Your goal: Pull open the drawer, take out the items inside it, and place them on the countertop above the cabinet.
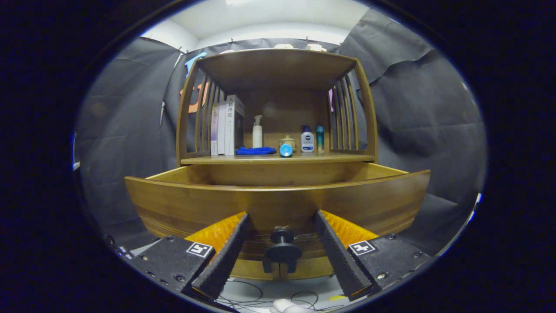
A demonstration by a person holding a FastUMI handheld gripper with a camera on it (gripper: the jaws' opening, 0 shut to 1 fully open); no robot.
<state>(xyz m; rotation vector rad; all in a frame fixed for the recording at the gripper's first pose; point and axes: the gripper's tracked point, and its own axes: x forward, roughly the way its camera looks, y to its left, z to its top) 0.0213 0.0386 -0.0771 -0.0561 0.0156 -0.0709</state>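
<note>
The wooden drawer [278, 204] of the cabinet stands pulled out toward me. Its tall front panel hides whatever lies inside. A dark round knob [282, 248] sticks out of the panel's lower middle. My gripper [282, 215] is open, its two black fingers spread wide to either side of the knob without touching it, and their tips rest close against the drawer front. The countertop [347, 158] runs just above and behind the drawer.
On the countertop stand upright books [226, 126], a white pump bottle [257, 132], a blue cloth [256, 151], a blue round item [286, 150], a small jar [287, 142], a lotion bottle [307, 140] and a teal bottle [320, 138]. Slatted sides and a roof enclose it. Cables [260, 295] lie on the floor below.
</note>
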